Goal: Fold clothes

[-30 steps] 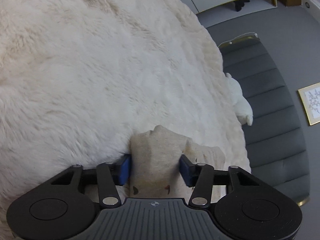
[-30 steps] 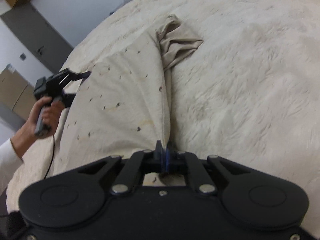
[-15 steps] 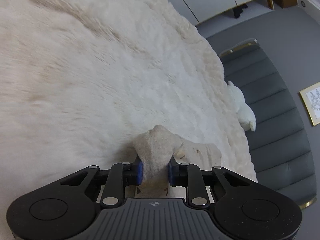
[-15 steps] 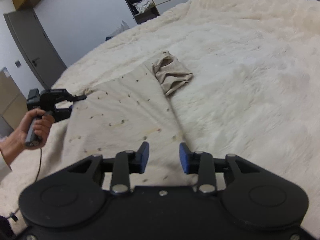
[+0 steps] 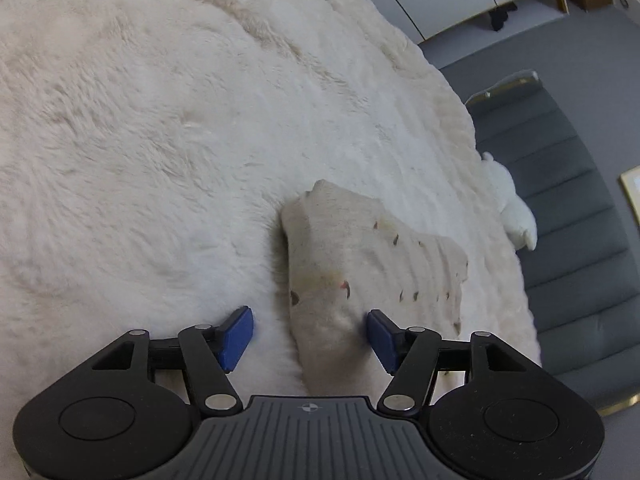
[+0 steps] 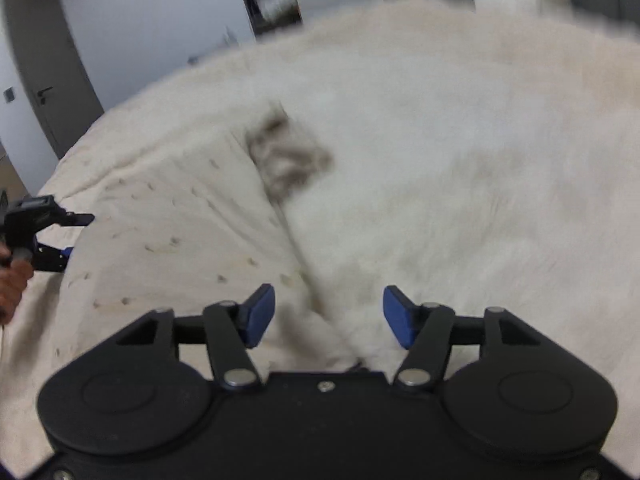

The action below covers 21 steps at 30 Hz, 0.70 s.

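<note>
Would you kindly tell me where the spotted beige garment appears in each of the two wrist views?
Left wrist: the garment lies low and centre-right, just ahead of the open fingers.
Right wrist: it spreads over the left half, blurred.
Shared landmark: the white plush toy beyond the fluffy blanket, right edge in the left view, top right in the right view.

The left tongs (image 5: 308, 336) fill the bottom of the left wrist view, their blue pads (image 5: 236, 336) spread wide apart, one at lower left of centre and the other at lower right, with nothing clamped between them. The right tongs (image 6: 328, 316) sit low in the right wrist view, pads (image 6: 260, 314) likewise wide apart; the view is motion-blurred. At the far left edge of that view the left tongs (image 6: 60, 236) appear small, pointing rightward, with the person's left hand (image 6: 12, 284) gripping the handle beneath them.
</note>
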Tool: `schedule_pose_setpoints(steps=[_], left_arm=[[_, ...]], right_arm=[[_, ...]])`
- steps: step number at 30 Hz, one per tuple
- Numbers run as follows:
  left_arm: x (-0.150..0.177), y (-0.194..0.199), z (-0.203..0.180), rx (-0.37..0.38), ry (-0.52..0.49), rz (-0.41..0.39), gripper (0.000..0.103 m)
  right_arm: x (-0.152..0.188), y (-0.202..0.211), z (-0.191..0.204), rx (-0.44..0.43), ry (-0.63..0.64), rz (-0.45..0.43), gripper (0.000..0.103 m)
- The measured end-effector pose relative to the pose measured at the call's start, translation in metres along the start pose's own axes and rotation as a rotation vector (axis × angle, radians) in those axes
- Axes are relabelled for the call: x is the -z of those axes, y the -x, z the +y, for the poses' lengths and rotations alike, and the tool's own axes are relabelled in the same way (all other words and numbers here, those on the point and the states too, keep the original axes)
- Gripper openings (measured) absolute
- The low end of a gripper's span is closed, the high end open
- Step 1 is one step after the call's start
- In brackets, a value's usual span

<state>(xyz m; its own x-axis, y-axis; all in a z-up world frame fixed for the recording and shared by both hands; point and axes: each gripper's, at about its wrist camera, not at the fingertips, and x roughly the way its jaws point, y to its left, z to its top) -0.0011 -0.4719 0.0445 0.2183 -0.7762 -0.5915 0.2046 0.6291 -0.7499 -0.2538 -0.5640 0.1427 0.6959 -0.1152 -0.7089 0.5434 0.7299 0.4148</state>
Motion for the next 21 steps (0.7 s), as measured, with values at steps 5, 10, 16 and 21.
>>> schedule_pose_setpoints(steps=[5,10,16,21], left_arm=[[-0.036,-0.013,-0.020,-0.023,-0.031,0.041,0.016],[-0.050,-0.021,-0.035,-0.130,-0.104,0.074,0.040],[0.010,0.030,-0.048,-0.149,-0.245,0.007,0.050],[0.094,0.061,-0.036,-0.124,-0.366,0.074,0.050]], right_arm=[[0.005,-0.007,-0.010,-0.226,-0.129,0.100,0.002],[0.011,0.011,0.030,-0.134,0.085,0.097,0.012],[-0.042,0.007,0.027,-0.134,0.119,-0.057,0.037],[-0.096,-0.059,0.041,-0.176,0.107,-0.032,0.038]])
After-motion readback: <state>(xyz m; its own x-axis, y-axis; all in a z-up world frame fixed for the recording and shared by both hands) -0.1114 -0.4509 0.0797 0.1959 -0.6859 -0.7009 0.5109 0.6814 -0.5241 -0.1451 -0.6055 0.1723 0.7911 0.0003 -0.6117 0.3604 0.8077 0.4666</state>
